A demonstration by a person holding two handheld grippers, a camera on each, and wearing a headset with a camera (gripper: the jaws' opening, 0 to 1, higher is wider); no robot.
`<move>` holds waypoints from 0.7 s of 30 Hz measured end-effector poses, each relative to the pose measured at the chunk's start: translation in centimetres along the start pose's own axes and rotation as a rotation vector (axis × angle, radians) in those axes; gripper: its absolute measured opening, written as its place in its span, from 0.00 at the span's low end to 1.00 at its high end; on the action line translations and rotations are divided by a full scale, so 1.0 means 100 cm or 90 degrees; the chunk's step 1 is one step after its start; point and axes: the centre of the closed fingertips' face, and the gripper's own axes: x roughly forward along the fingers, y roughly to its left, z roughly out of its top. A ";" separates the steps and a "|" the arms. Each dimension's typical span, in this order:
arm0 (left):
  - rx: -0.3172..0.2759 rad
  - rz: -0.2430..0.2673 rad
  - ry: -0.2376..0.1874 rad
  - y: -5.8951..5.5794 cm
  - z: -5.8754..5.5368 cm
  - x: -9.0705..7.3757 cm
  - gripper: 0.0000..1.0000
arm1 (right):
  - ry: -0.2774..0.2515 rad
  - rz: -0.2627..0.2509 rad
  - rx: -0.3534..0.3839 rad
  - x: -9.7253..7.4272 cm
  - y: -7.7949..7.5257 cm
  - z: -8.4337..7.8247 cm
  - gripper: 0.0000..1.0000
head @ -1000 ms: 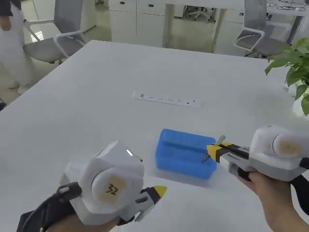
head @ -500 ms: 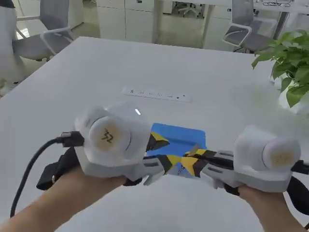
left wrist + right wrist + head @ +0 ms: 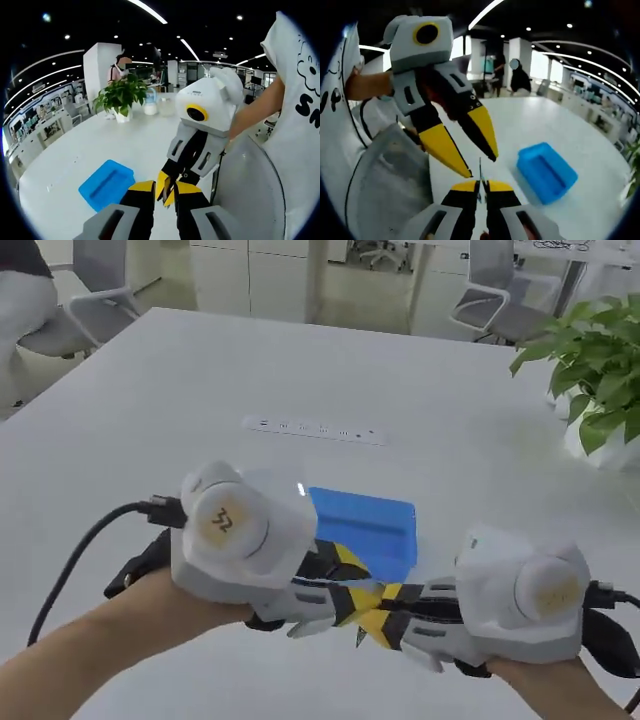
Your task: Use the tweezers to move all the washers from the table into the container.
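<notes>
The blue container (image 3: 365, 525) lies on the white table (image 3: 200, 400), just beyond both grippers. Over the table's near part the grippers meet tip to tip. My right gripper (image 3: 481, 186) is shut on thin metal tweezers (image 3: 480, 176), whose tips stick up between its yellow fingertips. My left gripper (image 3: 165, 189) is open, its jaws spread to either side of the right gripper's tips (image 3: 166, 192). In the head view the left gripper (image 3: 362, 588) comes in from the left and the right gripper (image 3: 374, 620) from the right. The container also shows in both gripper views (image 3: 106, 184) (image 3: 546, 171).
A strip of sockets (image 3: 315, 428) is set into the table beyond the container. A potted plant (image 3: 595, 360) stands at the table's right edge. A black cable (image 3: 85, 545) trails from the left gripper. Office chairs (image 3: 85, 310) stand around the far side.
The left gripper rose from the lower left to the middle, and the right gripper came back toward me and left. Their tips now meet in front of the container.
</notes>
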 end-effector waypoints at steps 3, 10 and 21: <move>0.051 -0.023 0.011 -0.008 -0.004 0.004 0.10 | 0.023 0.011 -0.015 0.003 0.004 -0.009 0.03; 0.103 -0.073 0.039 -0.021 -0.016 0.013 0.00 | 0.081 0.029 -0.062 0.007 0.014 -0.028 0.03; 0.152 -0.102 0.077 -0.026 -0.047 0.026 0.00 | 0.138 0.044 -0.096 0.016 0.013 -0.060 0.04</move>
